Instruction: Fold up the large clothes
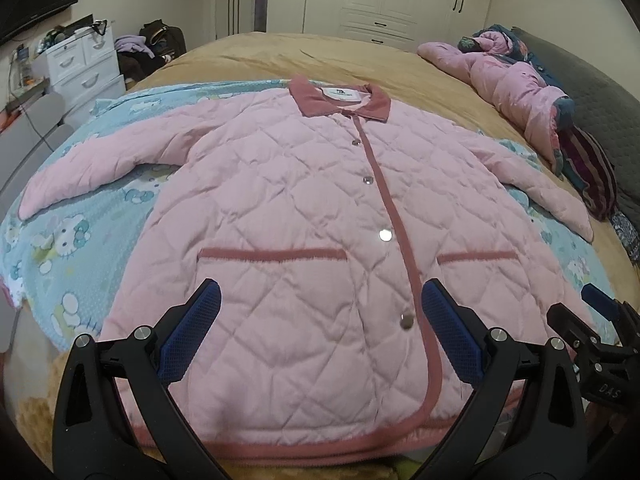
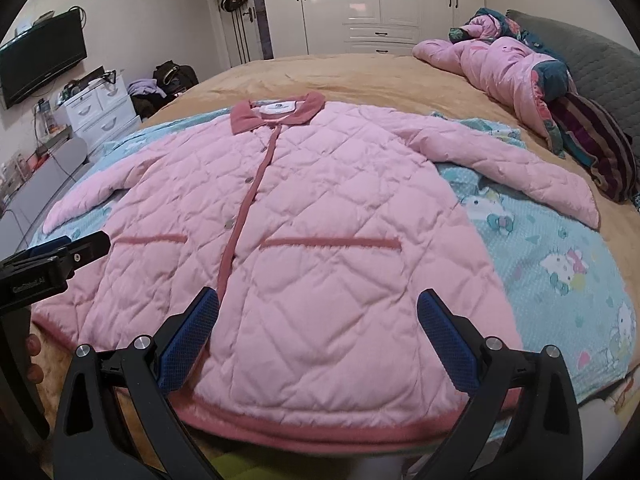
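A large pink quilted jacket (image 1: 304, 208) with a darker pink collar, trim and snap buttons lies flat, front up, sleeves spread, on a light blue cartoon blanket (image 1: 60, 248) on the bed. It also shows in the right wrist view (image 2: 320, 220). My left gripper (image 1: 320, 320) is open and empty, hovering over the jacket's lower hem left of the button strip. My right gripper (image 2: 318, 320) is open and empty, over the hem on the jacket's right half. Each gripper shows at the edge of the other's view: the right one (image 1: 600, 320), the left one (image 2: 60, 256).
The bed has a tan cover (image 1: 320, 56). A crumpled pink quilt and striped pillows (image 1: 532, 100) lie at the far right by a grey headboard (image 2: 600, 56). White drawers (image 1: 84, 64), a wall TV (image 2: 40, 60) and wardrobes (image 2: 380, 0) stand beyond the bed.
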